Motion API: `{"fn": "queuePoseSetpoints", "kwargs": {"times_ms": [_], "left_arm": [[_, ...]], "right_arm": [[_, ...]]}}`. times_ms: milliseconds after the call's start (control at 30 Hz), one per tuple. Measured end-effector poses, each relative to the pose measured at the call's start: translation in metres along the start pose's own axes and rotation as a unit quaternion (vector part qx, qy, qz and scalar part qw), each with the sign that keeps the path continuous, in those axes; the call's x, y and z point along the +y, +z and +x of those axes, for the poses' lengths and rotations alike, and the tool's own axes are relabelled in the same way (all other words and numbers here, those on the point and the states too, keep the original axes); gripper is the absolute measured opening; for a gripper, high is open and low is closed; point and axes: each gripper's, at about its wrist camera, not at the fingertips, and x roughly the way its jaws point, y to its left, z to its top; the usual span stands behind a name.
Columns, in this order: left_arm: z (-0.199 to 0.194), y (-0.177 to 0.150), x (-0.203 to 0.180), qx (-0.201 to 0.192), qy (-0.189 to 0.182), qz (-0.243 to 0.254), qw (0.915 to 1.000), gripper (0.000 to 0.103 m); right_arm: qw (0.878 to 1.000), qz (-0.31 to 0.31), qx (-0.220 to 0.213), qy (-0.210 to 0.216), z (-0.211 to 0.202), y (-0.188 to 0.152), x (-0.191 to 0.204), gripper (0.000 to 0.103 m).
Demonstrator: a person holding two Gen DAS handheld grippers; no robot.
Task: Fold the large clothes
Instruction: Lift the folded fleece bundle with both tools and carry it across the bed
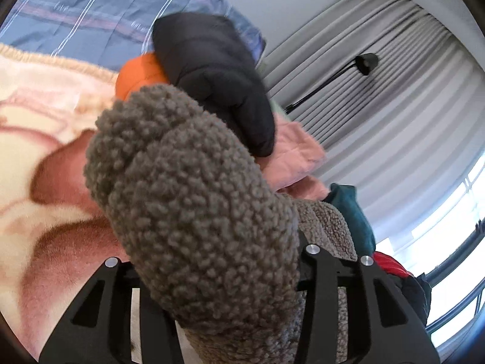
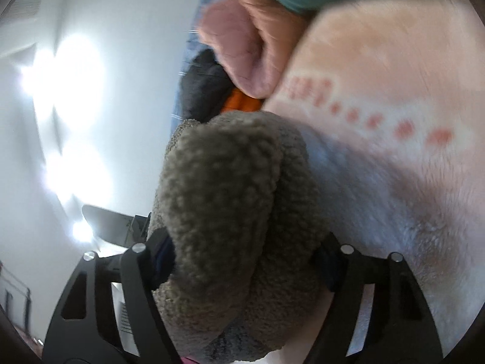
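While I have both tongs clenched on the grey fleece (image 1: 194, 188), the left tongs (image 1: 212, 276) and the right tongs (image 2: 242, 261) each pinch a thick bunched wad of it just above the bed's pink blanket (image 1: 39, 139). As far as I can judge, folding has barely begun: the fleece is bunched, not laid flat. Behind it a black jacket (image 1: 212, 72), an orange piece (image 1: 139, 72) and a pink garment (image 1: 297, 154) lie heaped, seemingly unfolded.
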Motion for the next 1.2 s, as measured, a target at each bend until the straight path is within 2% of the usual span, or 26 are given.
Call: {"fn": "queuePoseSetpoints", "kwargs": {"times_ms": [167, 300, 367, 433, 533, 600, 700, 833, 933, 1067, 1133, 1200], "left_arm": [[-0.038, 0.004, -0.032, -0.036, 0.000, 0.035, 0.9987, 0.044], [-0.090, 0.021, -0.052, -0.081, 0.023, 0.061, 0.9945, 0.044], [-0.120, 0.032, -0.056, -0.101, 0.046, 0.073, 0.9911, 0.044], [-0.158, 0.048, -0.057, -0.127, 0.085, 0.086, 0.9845, 0.044], [-0.210, 0.073, -0.045, -0.164, 0.144, 0.082, 0.9724, 0.044], [-0.250, 0.092, -0.027, -0.195, 0.184, 0.068, 0.9611, 0.044], [-0.292, 0.118, 0.006, -0.219, 0.240, 0.052, 0.9443, 0.044], [-0.324, 0.150, 0.059, -0.240, 0.291, 0.039, 0.9254, 0.045], [-0.341, 0.177, 0.112, -0.249, 0.318, 0.015, 0.9146, 0.044], [-0.350, 0.204, 0.189, -0.262, 0.358, -0.008, 0.8963, 0.044], [-0.350, 0.206, 0.223, -0.268, 0.366, -0.028, 0.8905, 0.045], [-0.342, 0.199, 0.267, -0.266, 0.377, -0.052, 0.8856, 0.046]], "right_arm": [[0.997, -0.069, -0.011, 0.026, -0.006, 0.001, 0.043, 0.073], [0.993, -0.102, 0.008, 0.052, 0.013, 0.002, 0.083, 0.073], [0.990, -0.120, 0.027, 0.068, 0.038, 0.005, 0.110, 0.073], [0.985, -0.138, 0.052, 0.086, 0.070, 0.008, 0.137, 0.073], [0.975, -0.155, 0.106, 0.116, 0.142, 0.008, 0.182, 0.073], [0.966, -0.164, 0.149, 0.136, 0.199, 0.003, 0.212, 0.073], [0.950, -0.186, 0.196, 0.155, 0.284, -0.014, 0.256, 0.073], [0.937, -0.209, 0.221, 0.169, 0.377, -0.037, 0.294, 0.073], [0.936, -0.198, 0.242, 0.161, 0.458, -0.059, 0.305, 0.073], [0.935, -0.183, 0.264, 0.150, 0.538, -0.082, 0.298, 0.073], [0.937, -0.181, 0.269, 0.133, 0.577, -0.089, 0.291, 0.073], [0.941, -0.197, 0.254, 0.106, 0.607, -0.094, 0.280, 0.075]]}}
